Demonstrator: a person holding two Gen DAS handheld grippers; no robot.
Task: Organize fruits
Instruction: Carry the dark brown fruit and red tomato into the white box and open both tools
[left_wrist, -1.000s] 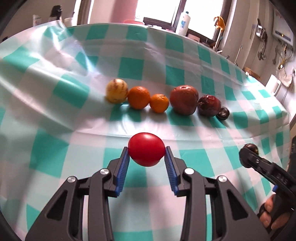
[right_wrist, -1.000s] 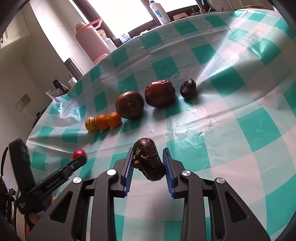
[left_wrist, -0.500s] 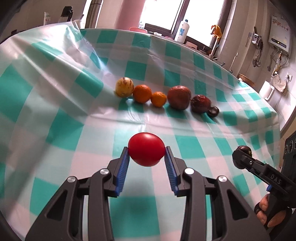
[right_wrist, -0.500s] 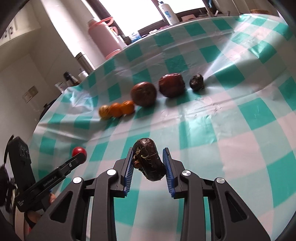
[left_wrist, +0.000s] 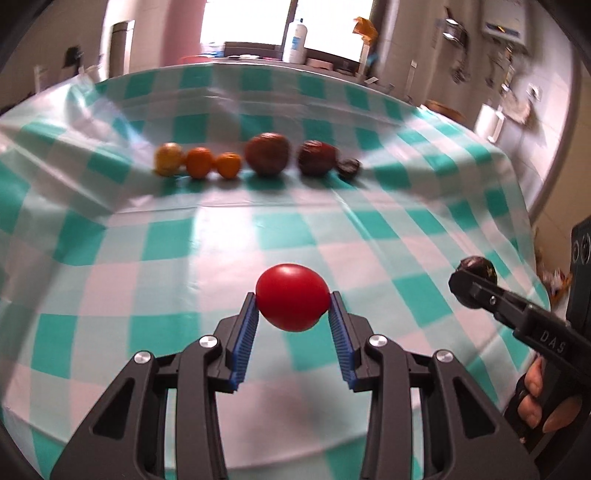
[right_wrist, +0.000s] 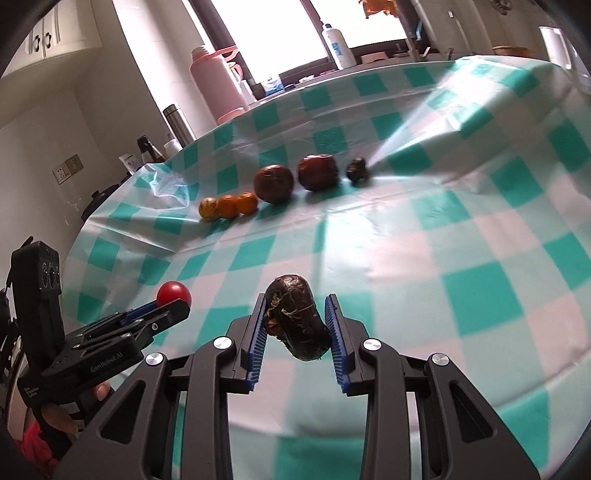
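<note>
Red tomato (left_wrist: 292, 302) clamped between blue ribbed pads (left_wrist: 244, 341) of left gripper (left_wrist: 293, 325); jaws closed onto its sides, tomato held clear above the tablecloth (left_wrist: 207, 236). Same tomato seen small in right wrist view (right_wrist: 173, 292), at tip of left gripper (right_wrist: 168, 312).

Dark wrinkled fruit (right_wrist: 298, 316) pinched in right gripper (right_wrist: 297, 334); jaws narrowed onto it, fruit tilted, dry stem fibres on its left face. Same fruit visible at far right of left wrist view (left_wrist: 476, 268), at tip of right gripper (left_wrist: 469, 291).

Row of six fruits across far part of cloth, left to right: yellow fruit (right_wrist: 209, 208), orange (right_wrist: 228, 206), second orange (right_wrist: 247, 203), brown round fruit (right_wrist: 273, 183), dark red wrinkled fruit (right_wrist: 318, 172), small black fruit (right_wrist: 357, 169). First three touching; others just beside one another. Row well apart from both grippers.

Cloth checked teal and white, creased. Behind table: pink flask (right_wrist: 215, 88), steel thermos (right_wrist: 178, 124), white bottle (right_wrist: 337, 46) on window sill.
</note>
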